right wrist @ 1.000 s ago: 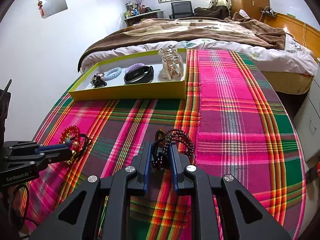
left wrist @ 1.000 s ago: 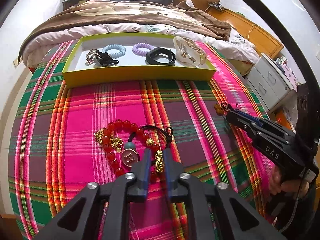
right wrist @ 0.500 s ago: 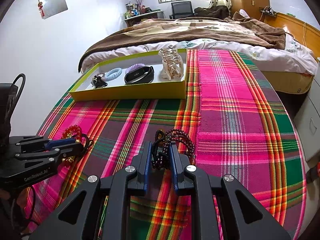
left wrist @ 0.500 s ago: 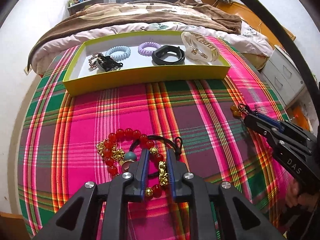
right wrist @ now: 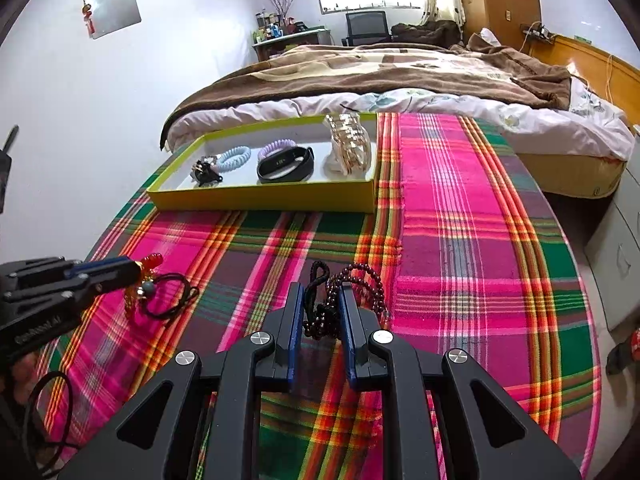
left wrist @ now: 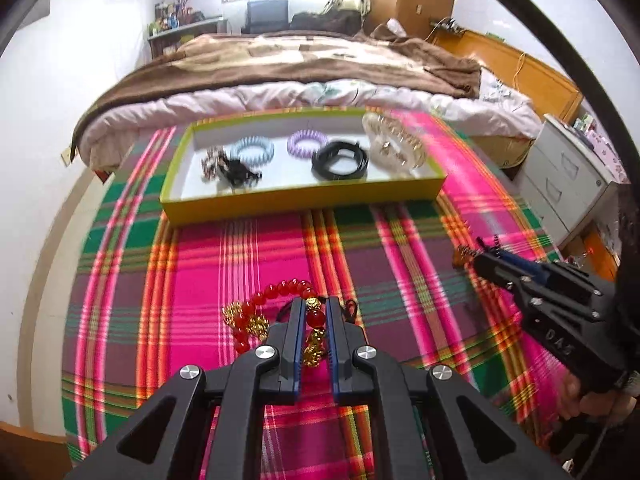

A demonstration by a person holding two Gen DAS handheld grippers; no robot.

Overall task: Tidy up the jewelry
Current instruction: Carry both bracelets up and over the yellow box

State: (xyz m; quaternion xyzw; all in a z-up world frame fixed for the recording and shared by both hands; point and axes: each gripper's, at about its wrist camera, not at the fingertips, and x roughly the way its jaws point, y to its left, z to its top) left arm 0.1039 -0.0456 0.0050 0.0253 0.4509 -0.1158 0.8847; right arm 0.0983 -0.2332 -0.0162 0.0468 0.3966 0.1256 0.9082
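Both grippers grasp jewelry on the plaid tabletop (right wrist: 460, 216): left gripper (left wrist: 312, 328) clenched on the red bead bracelet (left wrist: 280, 292), right gripper (right wrist: 320, 312) on the dark bead strand (right wrist: 360, 280). The yellow tray (left wrist: 304, 196) lies straight ahead of both.

left gripper (left wrist: 312, 332) fingers hide part of the red bracelet (left wrist: 276, 296), possibly its charm.

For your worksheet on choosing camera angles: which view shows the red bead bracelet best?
The left wrist view: the red bead bracelet lies close ahead, its red and gold beads running between the jaws of the left gripper. In the right wrist view the bracelet is far left, small, and largely hidden behind that gripper.
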